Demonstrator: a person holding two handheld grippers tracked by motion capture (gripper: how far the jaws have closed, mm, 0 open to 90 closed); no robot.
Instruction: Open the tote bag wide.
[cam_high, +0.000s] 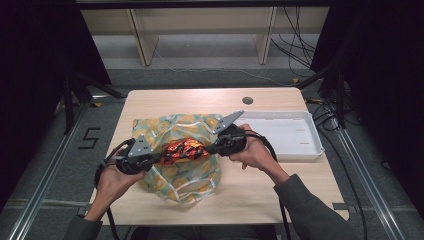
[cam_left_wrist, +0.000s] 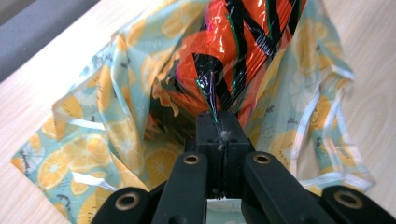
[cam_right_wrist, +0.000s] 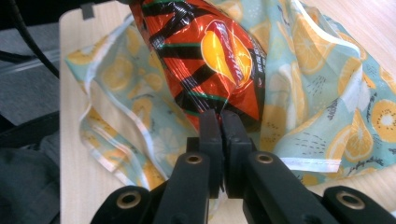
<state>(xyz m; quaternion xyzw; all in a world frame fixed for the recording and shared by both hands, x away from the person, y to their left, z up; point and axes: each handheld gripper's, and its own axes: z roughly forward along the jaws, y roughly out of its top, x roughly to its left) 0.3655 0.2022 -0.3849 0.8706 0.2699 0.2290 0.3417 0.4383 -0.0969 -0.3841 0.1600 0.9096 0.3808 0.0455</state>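
Progress is judged to be about midway: an orange and black snack packet (cam_high: 185, 150) is held up between two hand-held grippers above a plastic bag printed with orange slices (cam_high: 172, 175), which lies rumpled on a pale wooden table (cam_high: 260, 195); the packet has been gripped at both ends, but it has not yet been placed wholly inside the bag, nor set apart from it; which of the two is intended cannot be told. A shallow white tray (cam_high: 300, 135) is seen on the table beyond the right gripper, with nothing in it.

The left gripper (cam_high: 150, 159) is closed tight, its jaws pressed together on a crimped end of the packet; in the left gripper view the packet (cam_left_wrist: 233, 56) rises straight ahead of the jaw tips, with the bag (cam_left_wrist: 93, 154) spread beneath and to either side of them. The right gripper (cam_high: 212, 147) is likewise closed, its jaws pinched on the opposite edge; in the right gripper view the packet (cam_right_wrist: 210, 56) stands just beyond the jaw tips, slightly to their left, with the bag (cam_right_wrist: 327, 93) lying behind it and below. The packet is thus stretched level between the two pairs of jaws, lifted clear of the table.
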